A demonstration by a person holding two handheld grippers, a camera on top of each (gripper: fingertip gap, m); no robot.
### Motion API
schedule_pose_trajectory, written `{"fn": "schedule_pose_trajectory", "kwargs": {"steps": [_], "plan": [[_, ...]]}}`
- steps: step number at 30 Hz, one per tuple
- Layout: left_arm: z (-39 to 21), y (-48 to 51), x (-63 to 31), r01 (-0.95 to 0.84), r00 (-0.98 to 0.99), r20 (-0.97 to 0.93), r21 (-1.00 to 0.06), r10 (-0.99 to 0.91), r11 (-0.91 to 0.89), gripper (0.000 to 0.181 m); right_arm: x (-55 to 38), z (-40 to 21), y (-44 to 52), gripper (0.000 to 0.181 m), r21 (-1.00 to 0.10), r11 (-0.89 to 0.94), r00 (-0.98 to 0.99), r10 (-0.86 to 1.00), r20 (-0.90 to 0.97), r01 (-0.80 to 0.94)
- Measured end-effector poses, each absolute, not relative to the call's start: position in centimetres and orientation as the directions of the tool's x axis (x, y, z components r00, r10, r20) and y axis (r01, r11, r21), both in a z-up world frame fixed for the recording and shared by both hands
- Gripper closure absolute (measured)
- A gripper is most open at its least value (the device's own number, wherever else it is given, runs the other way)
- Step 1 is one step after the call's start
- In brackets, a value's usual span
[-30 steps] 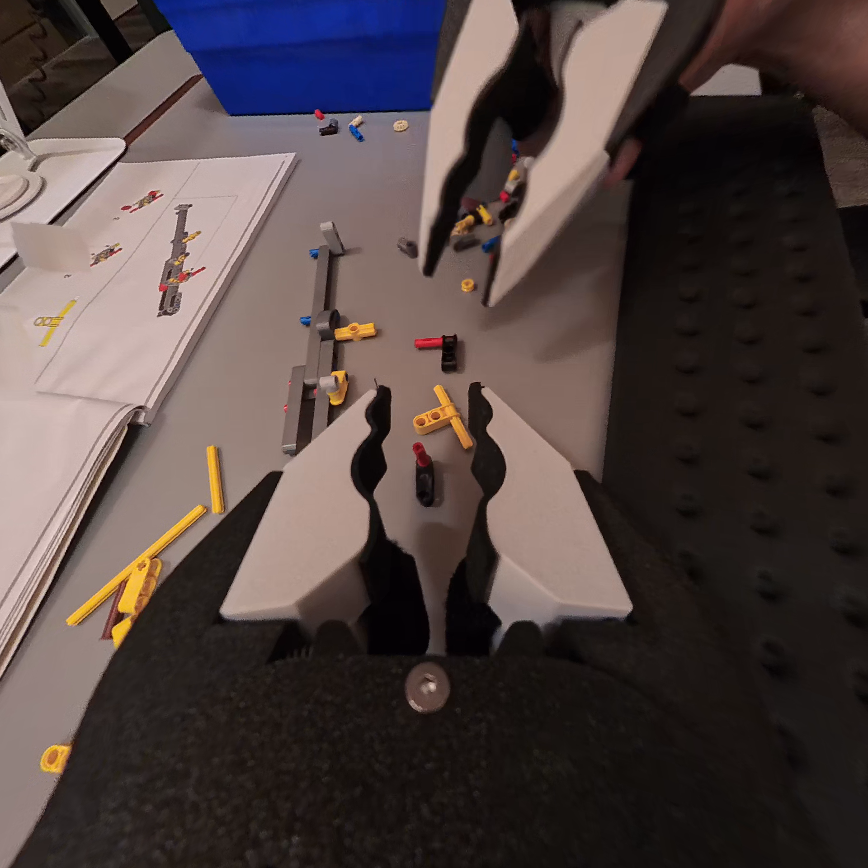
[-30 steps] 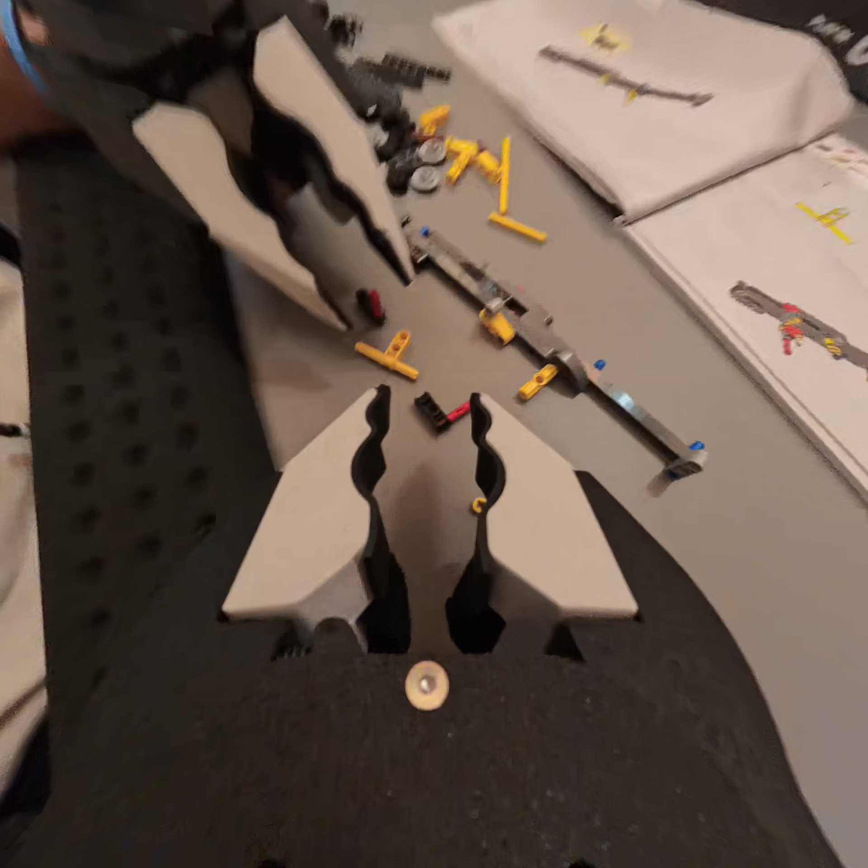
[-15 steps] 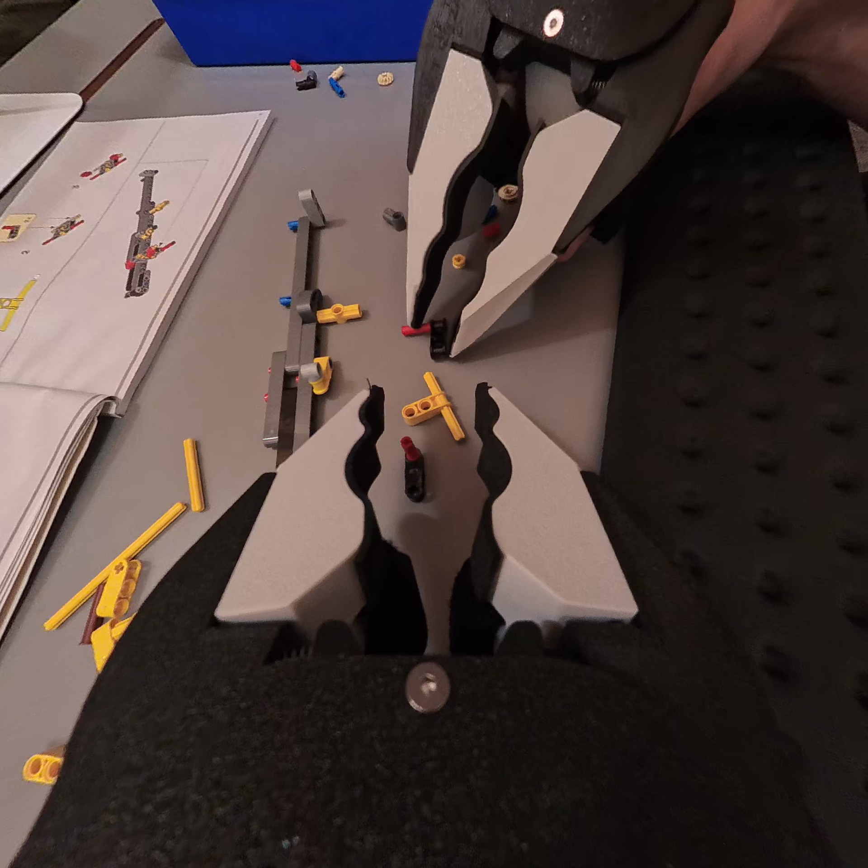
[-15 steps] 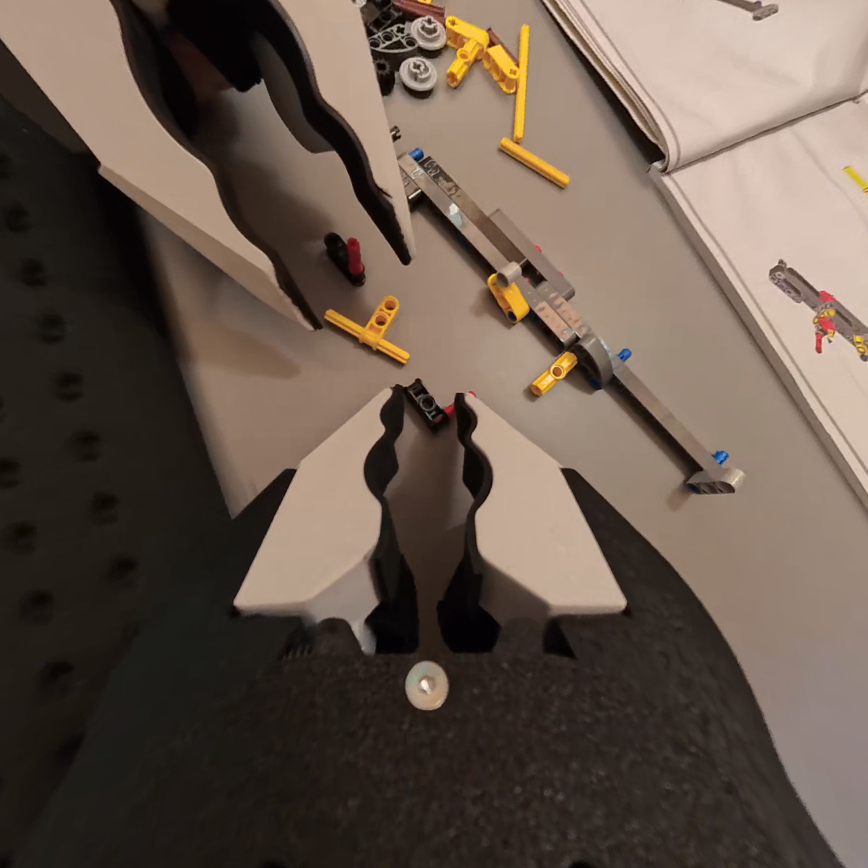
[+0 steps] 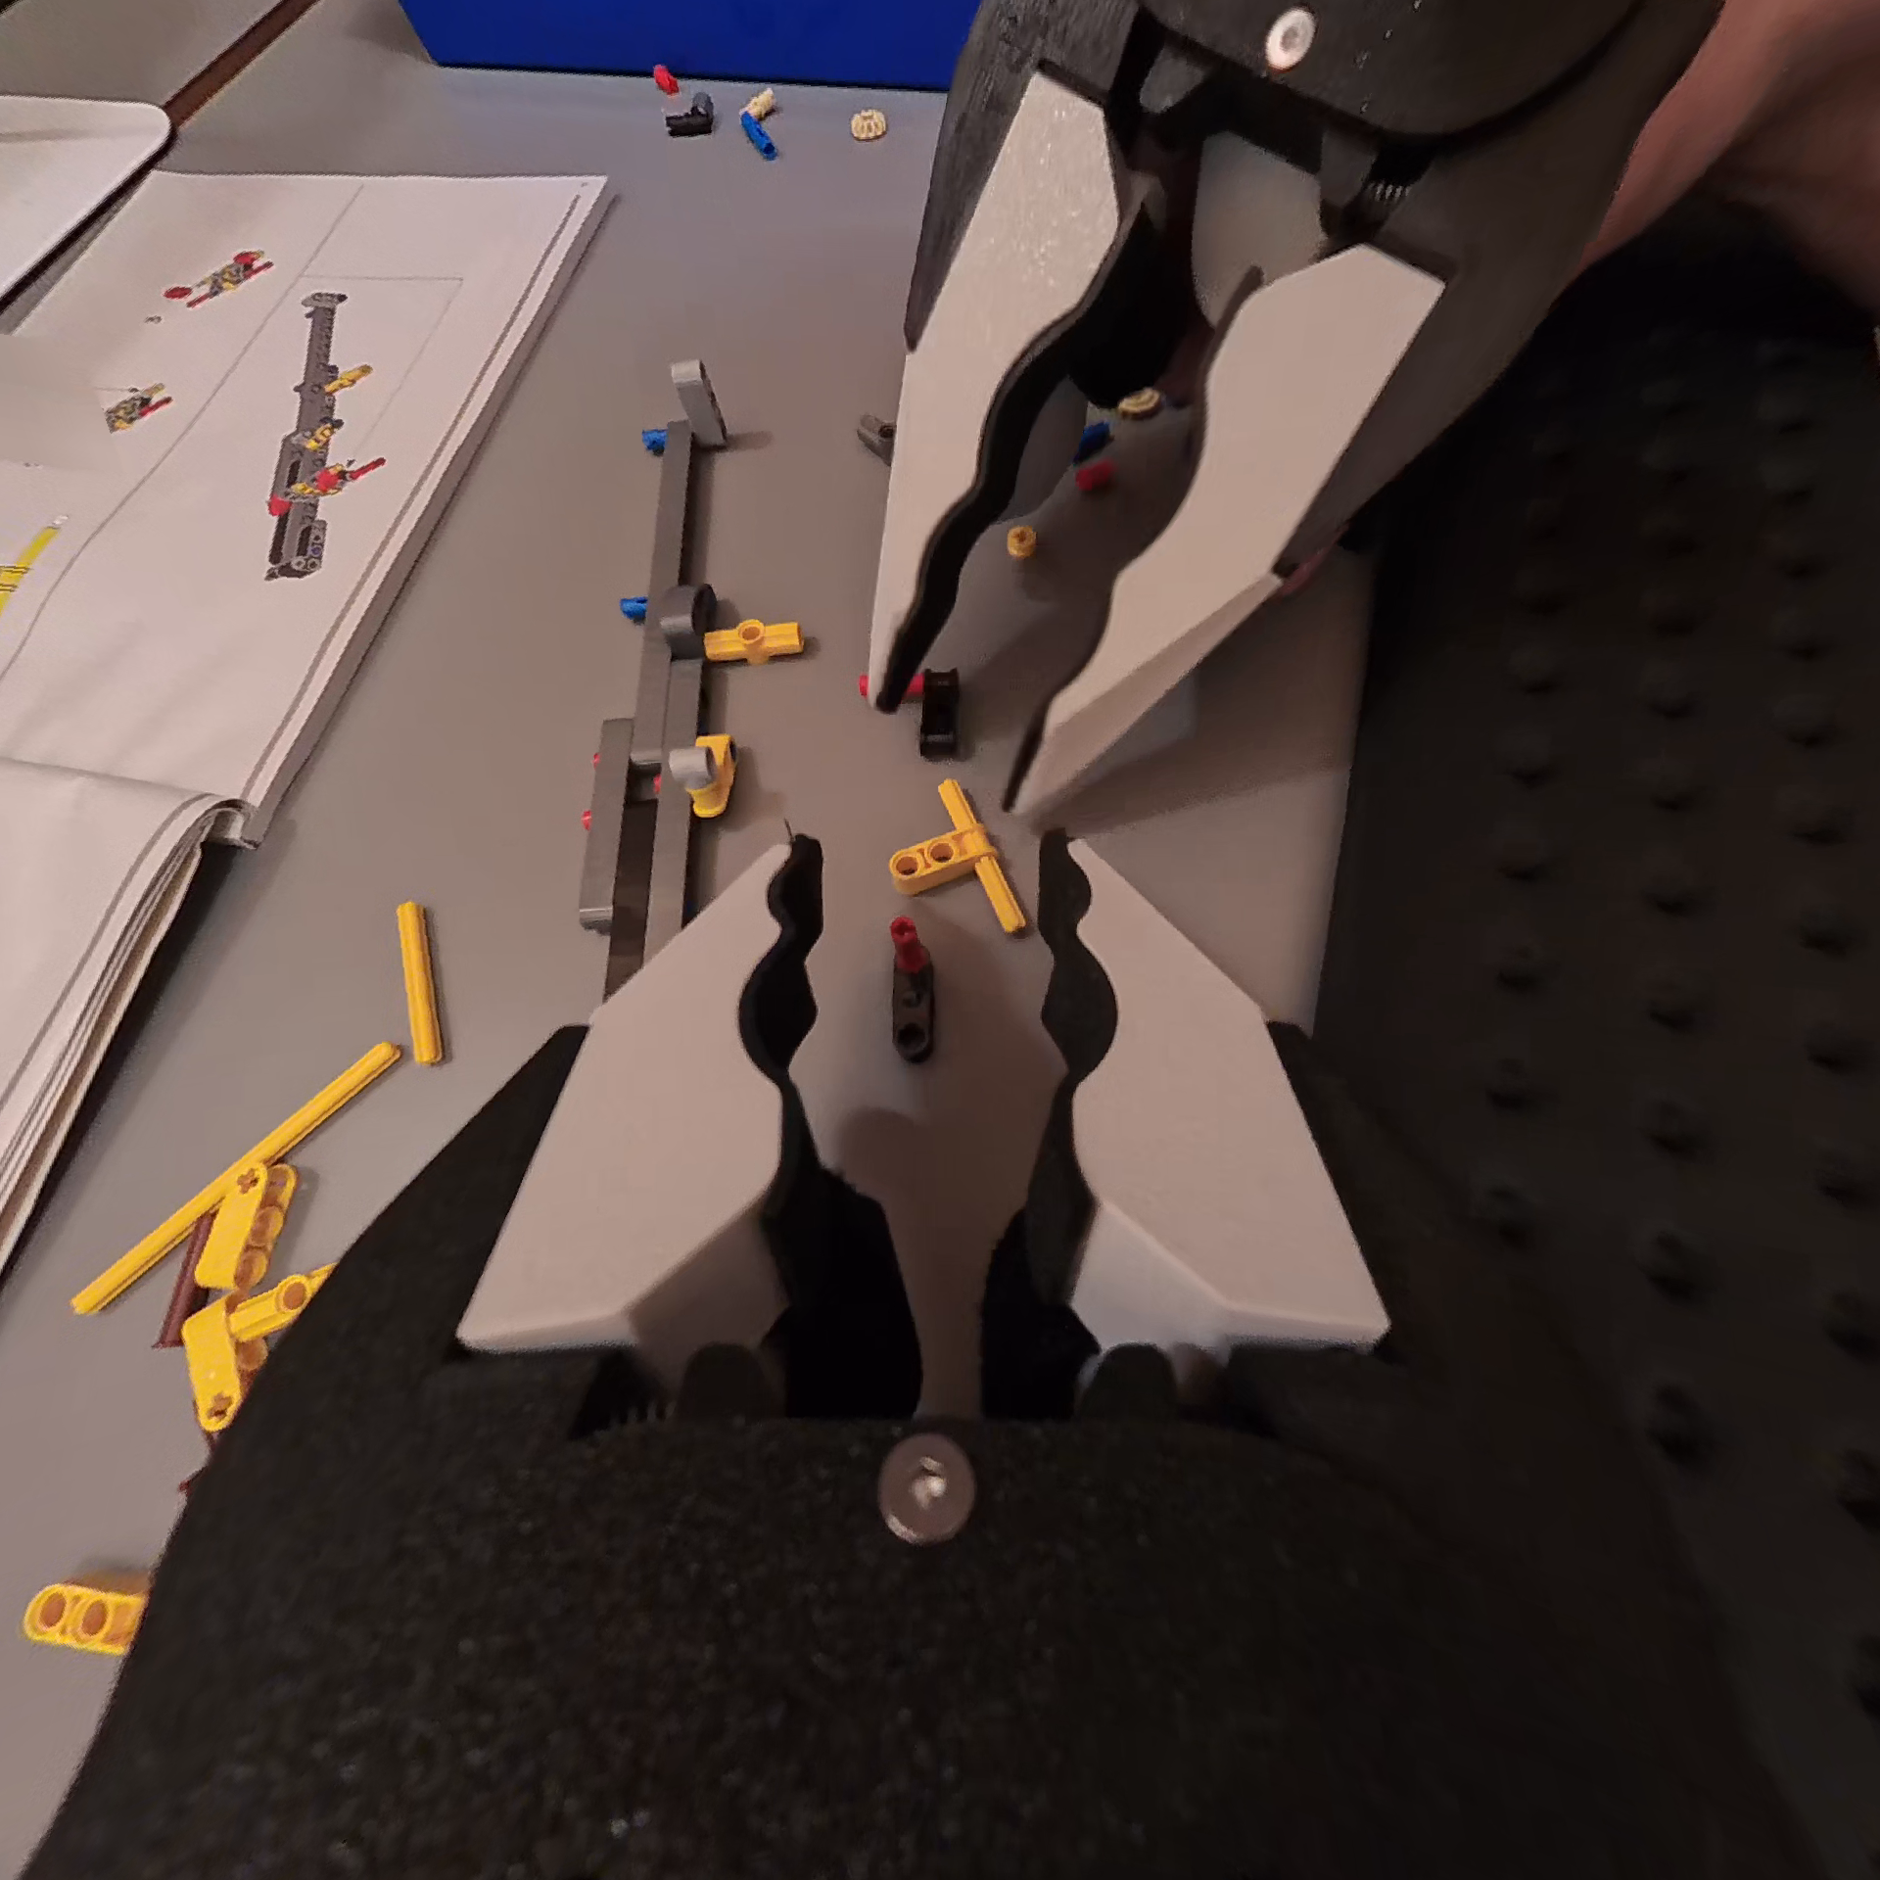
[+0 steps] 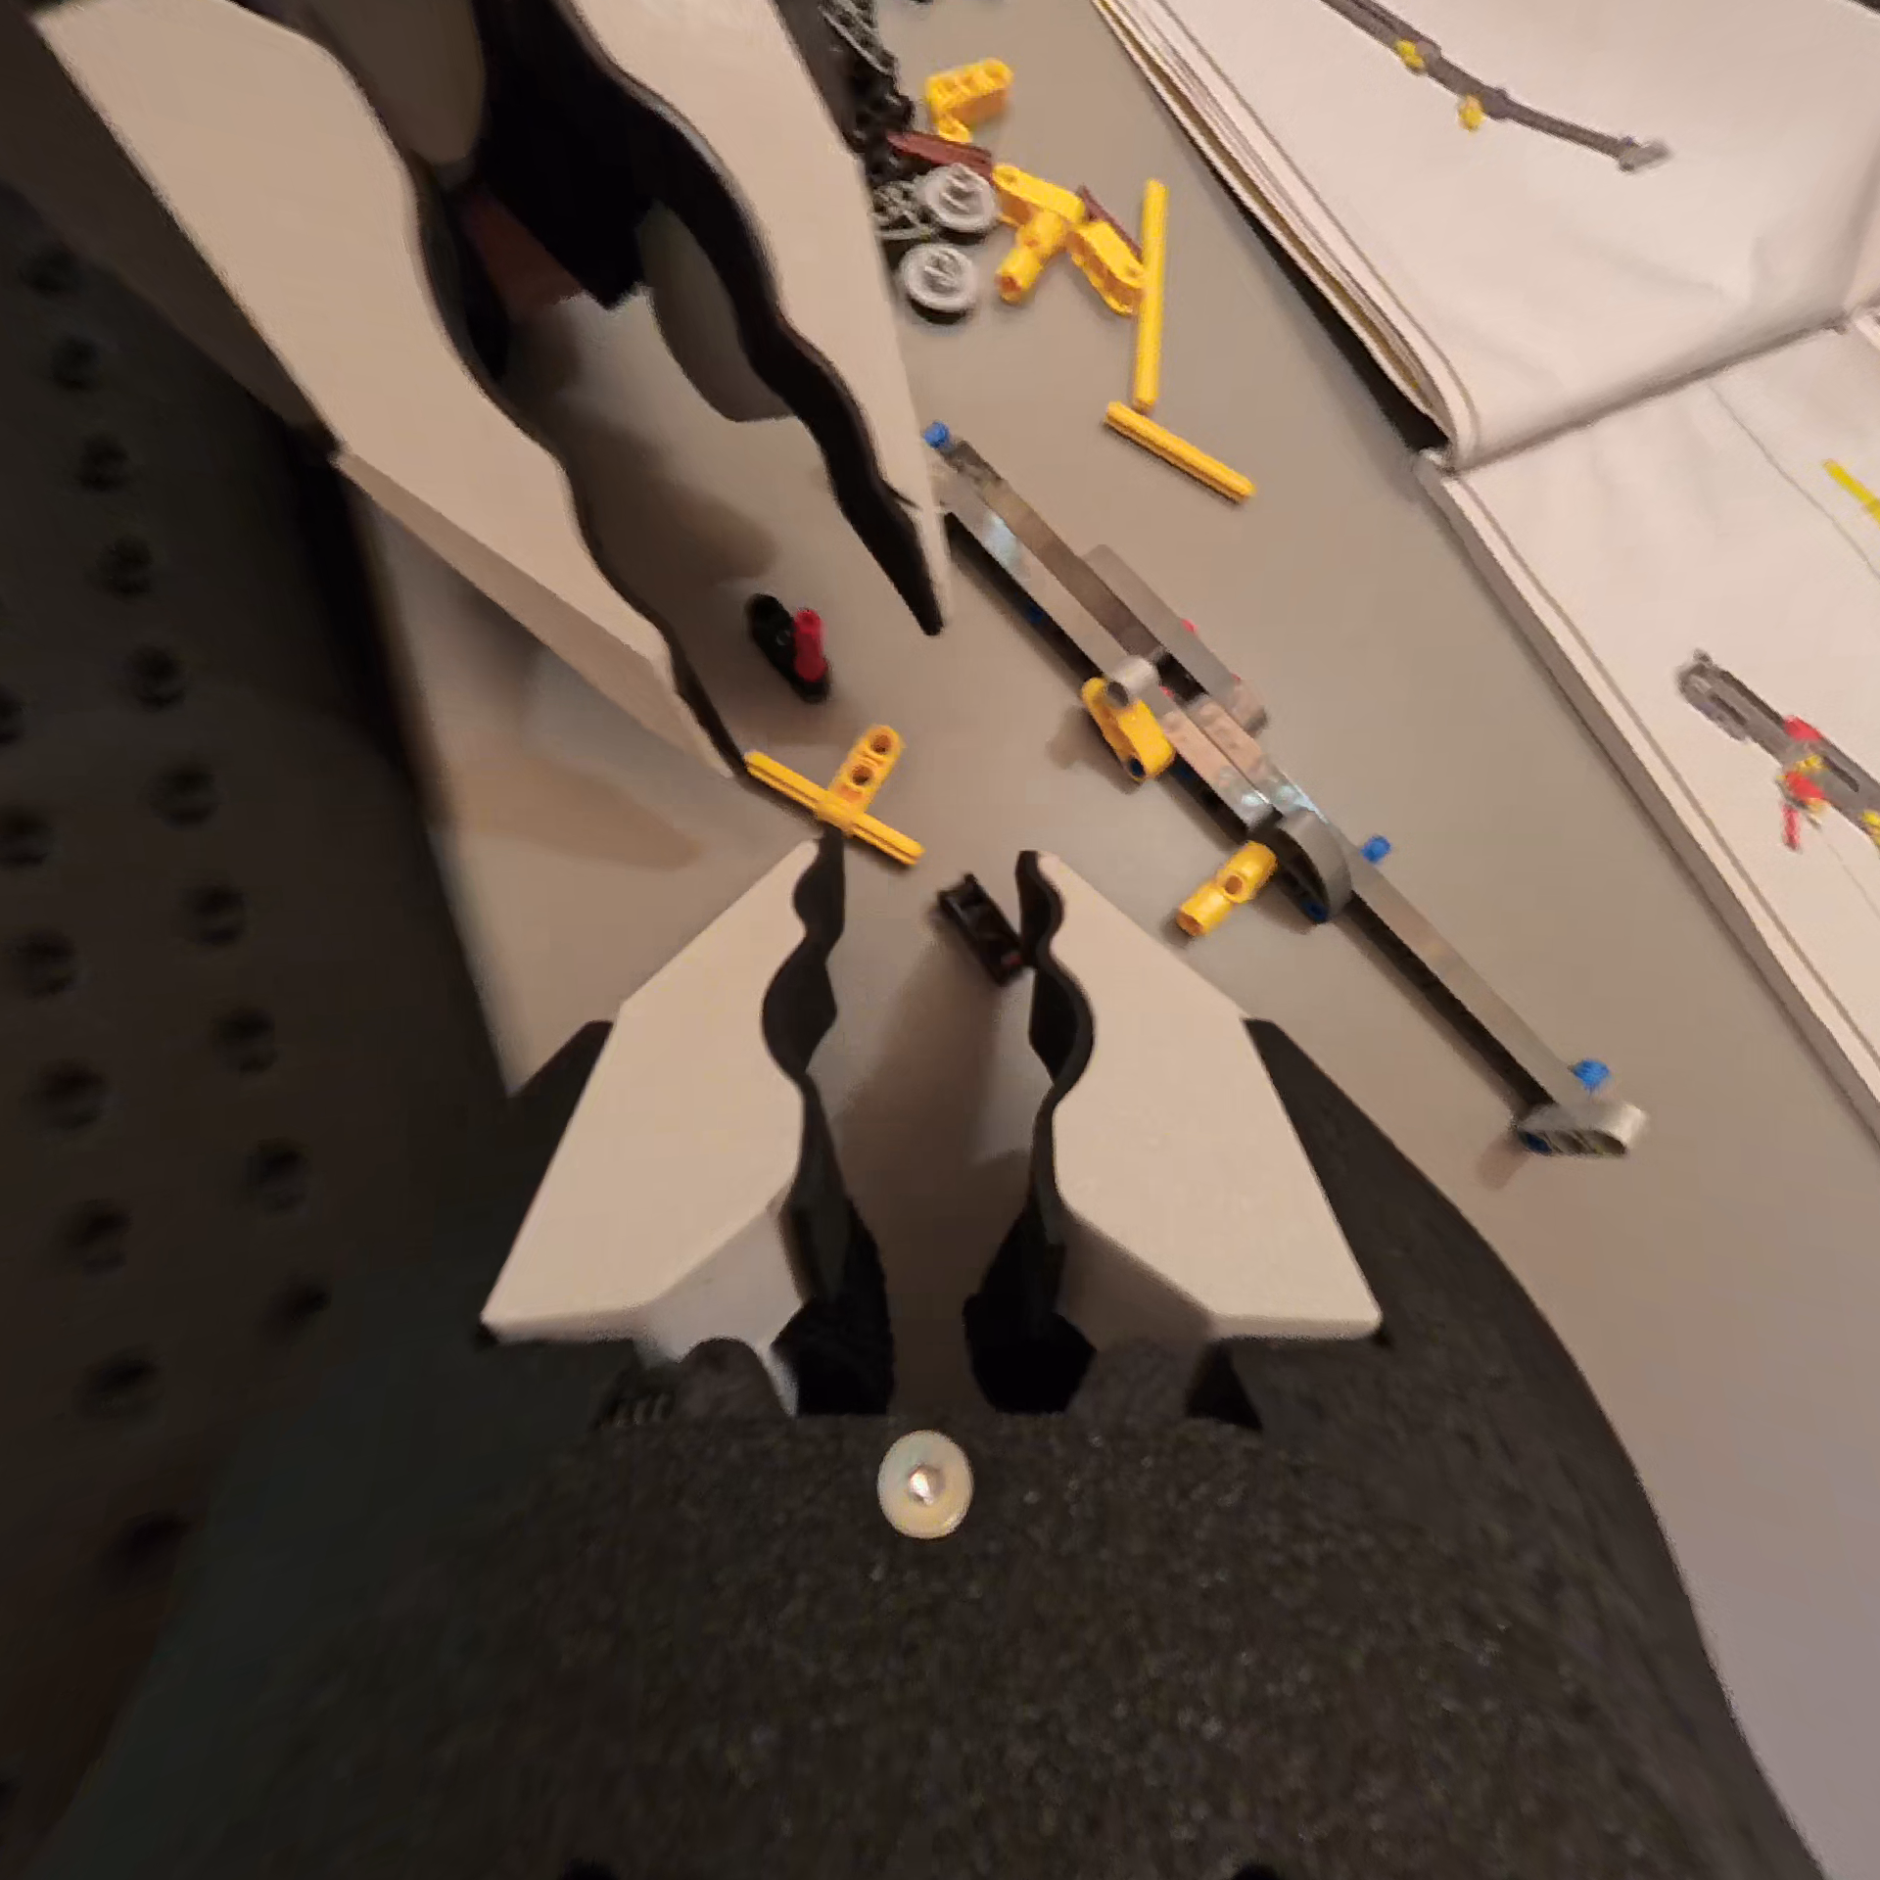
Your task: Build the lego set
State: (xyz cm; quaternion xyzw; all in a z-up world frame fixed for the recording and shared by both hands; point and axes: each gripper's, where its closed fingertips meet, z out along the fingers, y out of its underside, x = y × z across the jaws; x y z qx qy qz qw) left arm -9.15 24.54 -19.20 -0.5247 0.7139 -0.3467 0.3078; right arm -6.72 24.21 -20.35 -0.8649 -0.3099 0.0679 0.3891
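While both hand-held grippers sit open and empty, lego bits lie on the grey counter (image 5: 509, 773).
Biggest is the open instruction book (image 5: 234, 427) on the left, then the long grey lego beam build (image 5: 666, 651) beside it. The left hand-held gripper (image 5: 928, 849) has a small black and red piece (image 5: 911, 992) between its fingers, untouched. The right hand-held gripper (image 6: 931, 865) has its tips around another black piece (image 6: 982, 926), not squeezing. A yellow T-shaped piece (image 5: 956, 855) lies between the two grippers.

Grey table (image 5: 488, 712), black studded mat (image 5: 1628, 916), blue bin (image 5: 692, 41) behind.

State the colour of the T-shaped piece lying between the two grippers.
Yellow; the T-shaped piece shows best in the left wrist view.
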Motion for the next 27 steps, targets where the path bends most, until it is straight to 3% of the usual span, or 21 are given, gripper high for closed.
{"fn": "schedule_pose_trajectory", "kwargs": {"steps": [5, 10, 13, 19, 23, 27], "plan": [[-19.4, 24.6, -9.2, -0.543, -0.261, -0.088, -0.81, -0.961, 0.221, 0.138, -8.5, -20.6, 24.2, 0.147, -0.727, -0.473, 0.755, 0.649, 0.095, 0.498], [-18.9, 24.9, -9.3, -0.528, -0.247, -0.062, -0.828, -0.967, 0.188, 0.137, -8.3, -21.2, 24.5, 0.158, -0.695, -0.495, 0.757, 0.644, 0.108, 0.521], [-18.6, 25.2, -9.5, -0.519, -0.238, -0.046, -0.838, -0.97, 0.167, 0.139, -8.5, -21.3, 24.1, 0.174, -0.689, -0.463, 0.733, 0.665, 0.146, 0.557], [-17.9, 24.5, -9.6, -0.52, -0.27, 0.054, -0.848, -0.961, 0.098, 0.145, -7.9, -20.8, 24.6, 0.176, -0.636, -0.362, 0.677, 0.641, 0.361, 0.682], [-17.4, 24.7, -8.7, -0.573, -0.281, 0.223, -0.819, -0.933, -0.024, 0.145, -7.9, -17.5, 25.3, 0.175, -0.5, -0.122, 0.484, 0.524, 0.701, 0.857], [-15.7, 24.6, -8.0, -0.538, -0.326, 0.318, -0.837, -0.89, -0.102, 0.161, -8.2, -15.9, 25.1, 0.176, -0.403, -0.034, 0.376, 0.441, 0.815, 0.914]]}}
